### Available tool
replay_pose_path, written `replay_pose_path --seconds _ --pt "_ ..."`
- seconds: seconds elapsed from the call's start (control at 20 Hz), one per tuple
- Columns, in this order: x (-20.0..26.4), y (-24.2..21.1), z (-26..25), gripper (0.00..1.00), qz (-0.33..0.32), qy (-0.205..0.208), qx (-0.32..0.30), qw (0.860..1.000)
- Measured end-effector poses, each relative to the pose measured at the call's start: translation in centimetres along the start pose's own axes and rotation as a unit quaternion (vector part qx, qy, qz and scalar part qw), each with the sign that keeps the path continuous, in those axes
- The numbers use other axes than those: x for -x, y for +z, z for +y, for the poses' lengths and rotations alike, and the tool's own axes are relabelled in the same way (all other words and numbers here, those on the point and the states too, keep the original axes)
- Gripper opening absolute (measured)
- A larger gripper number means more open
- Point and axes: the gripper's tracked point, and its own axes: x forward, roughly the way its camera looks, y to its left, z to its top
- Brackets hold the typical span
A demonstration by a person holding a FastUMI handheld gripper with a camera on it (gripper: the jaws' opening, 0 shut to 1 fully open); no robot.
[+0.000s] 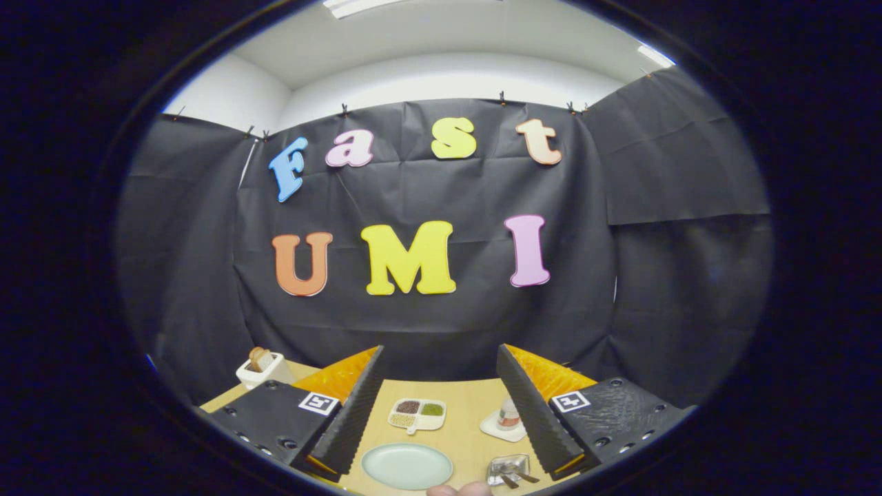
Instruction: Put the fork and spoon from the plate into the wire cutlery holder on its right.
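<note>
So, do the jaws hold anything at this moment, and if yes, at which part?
Nothing is held. The gripper is open, its jaws wide apart above the table; the plate and the cutlery holder lie between and below them.

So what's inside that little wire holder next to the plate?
Dark cutlery handles poke out of the shiny wire cutlery holder, right of the bare pale green oval plate. Their ends are hidden inside. The open claw holds nothing.

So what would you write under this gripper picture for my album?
Open gripper above a wooden table: bare plate between its fingers, cutlery already in the wire holder to the right.
</note>
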Motion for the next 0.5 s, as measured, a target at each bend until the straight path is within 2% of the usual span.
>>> replay_pose_path --seconds 0.5 --pt "0.1 0.6 -1.8 0.96 -0.003 -0.017 0.003 1.000"
